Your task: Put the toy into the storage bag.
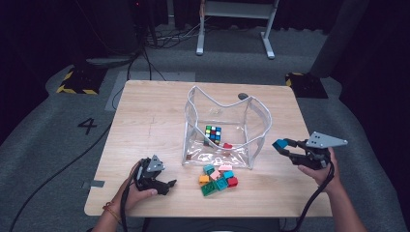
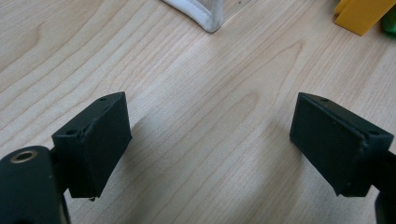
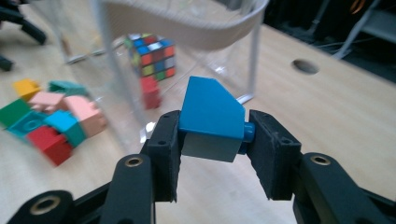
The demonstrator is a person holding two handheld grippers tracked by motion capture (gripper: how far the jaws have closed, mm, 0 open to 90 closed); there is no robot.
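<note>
The clear bag (image 1: 225,129) blurs what sits inside it: one puzzle cube (image 1: 212,134) and one red brick (image 1: 227,145) are plain; anything more is hard to make out. Just near of the bag lies a heap of loose bricks (image 1: 218,179), roughly eight, overlapping. The right gripper (image 1: 286,147) pinches one blue brick (image 3: 211,118), raised to the right of the bag. The left gripper (image 1: 169,184), jaws spread wide with nothing between them, sits at the table's (image 1: 145,121) near left

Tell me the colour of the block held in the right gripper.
Blue: the block clamped in the right gripper shows best in the right gripper view.
</note>
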